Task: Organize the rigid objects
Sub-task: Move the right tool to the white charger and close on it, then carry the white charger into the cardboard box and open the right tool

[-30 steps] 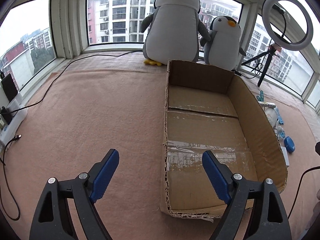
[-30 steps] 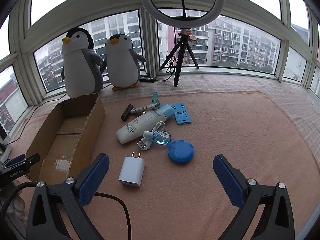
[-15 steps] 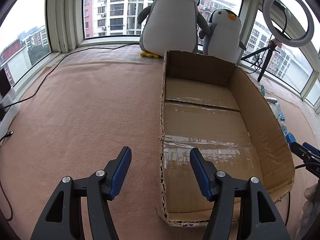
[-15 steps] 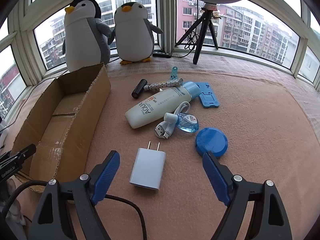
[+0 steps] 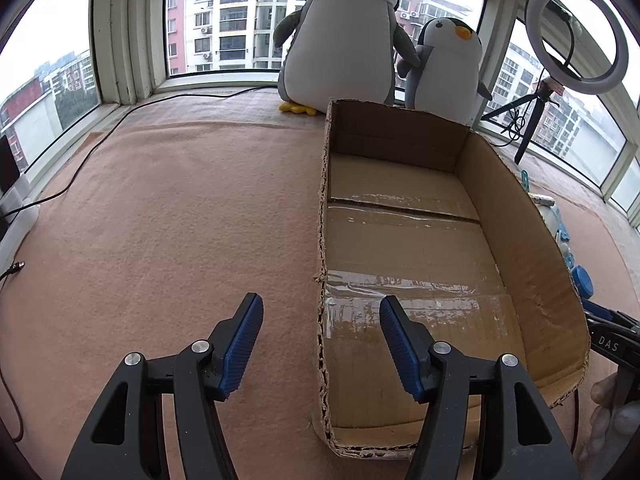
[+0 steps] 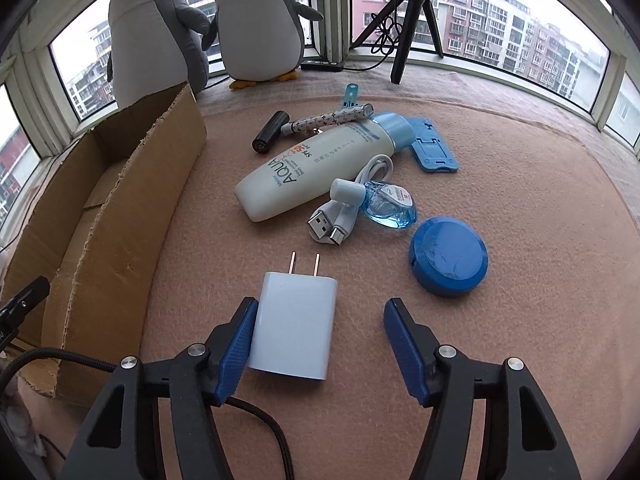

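My right gripper [image 6: 320, 344] is open around a white plug charger [image 6: 294, 324] lying flat on the pink mat; the left pad touches its side, the right pad stands well clear. Beyond it lie a blue round case [image 6: 448, 256], a white USB cable [image 6: 344, 220], a small clear blue bottle [image 6: 390, 204], a white AQUA sunscreen bottle [image 6: 316, 168], a patterned pen [image 6: 332, 118], a black tube [image 6: 270, 132] and a blue phone stand [image 6: 434, 150]. My left gripper [image 5: 322, 344] is open, straddling the left wall of the empty cardboard box [image 5: 516, 216].
Two plush penguins [image 5: 344, 36] sit on the sill behind the box. A ring light on a tripod [image 5: 576, 32] stands at the back right. A black cable [image 5: 100, 140] runs along the mat's left side. A hand [image 5: 612, 412] holds the other gripper beside the box.
Both grippers have moved forward and lower. The right one has come down around the white charger and narrowed. The left one has narrowed and shifted over the box's left wall.
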`<state>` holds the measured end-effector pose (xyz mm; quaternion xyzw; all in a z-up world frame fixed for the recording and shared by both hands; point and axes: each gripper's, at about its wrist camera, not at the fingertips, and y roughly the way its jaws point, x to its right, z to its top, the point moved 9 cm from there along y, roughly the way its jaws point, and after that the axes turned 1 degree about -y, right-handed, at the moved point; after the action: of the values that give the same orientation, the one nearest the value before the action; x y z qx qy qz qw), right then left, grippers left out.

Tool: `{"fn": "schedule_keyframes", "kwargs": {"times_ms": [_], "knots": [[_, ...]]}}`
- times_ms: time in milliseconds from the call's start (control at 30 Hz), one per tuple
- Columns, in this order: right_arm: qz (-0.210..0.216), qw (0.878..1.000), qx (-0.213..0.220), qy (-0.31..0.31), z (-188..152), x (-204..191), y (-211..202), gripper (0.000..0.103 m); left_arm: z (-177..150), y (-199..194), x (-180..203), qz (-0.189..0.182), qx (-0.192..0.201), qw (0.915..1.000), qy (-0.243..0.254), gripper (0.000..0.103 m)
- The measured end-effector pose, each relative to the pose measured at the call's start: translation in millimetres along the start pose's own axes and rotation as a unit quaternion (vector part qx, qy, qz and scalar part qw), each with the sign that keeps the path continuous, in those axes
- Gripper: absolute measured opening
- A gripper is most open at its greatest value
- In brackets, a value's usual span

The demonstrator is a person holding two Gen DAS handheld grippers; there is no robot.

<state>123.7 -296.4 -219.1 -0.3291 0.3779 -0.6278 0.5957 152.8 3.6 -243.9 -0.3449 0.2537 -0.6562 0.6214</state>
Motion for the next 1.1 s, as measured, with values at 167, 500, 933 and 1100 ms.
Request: {"fn": "schedule_keyframes", "kwargs": {"times_ms": [167,500,933,1100], "knots": [[-0.008,1.0,0.007,-0.004,0.4,3.8,-1.9,0.032,-0.3,0.2,0.2,-0.001,0.0,1.0,0.0,0.065],[0.0,1.0,0.021,0.01,4.3,7.2,-12.6,0.032,-0.3,2.9,-0.6,-0.011,-0.003,0.9999,-0.006,0.065],[0.041,0.993,0.106,-0.022,50.6,-34.8,-75.1,0.032,-0.3,9.0,3.6,-0.015,-0.009,0.9998,-0.002,0.065],[0.075,0.989,0.114,-0.057,55.6,-75.9,-85.6,0.032,-0.5,10.8,5.3,-0.019,-0.013,0.9997,-0.002,0.065]]}}
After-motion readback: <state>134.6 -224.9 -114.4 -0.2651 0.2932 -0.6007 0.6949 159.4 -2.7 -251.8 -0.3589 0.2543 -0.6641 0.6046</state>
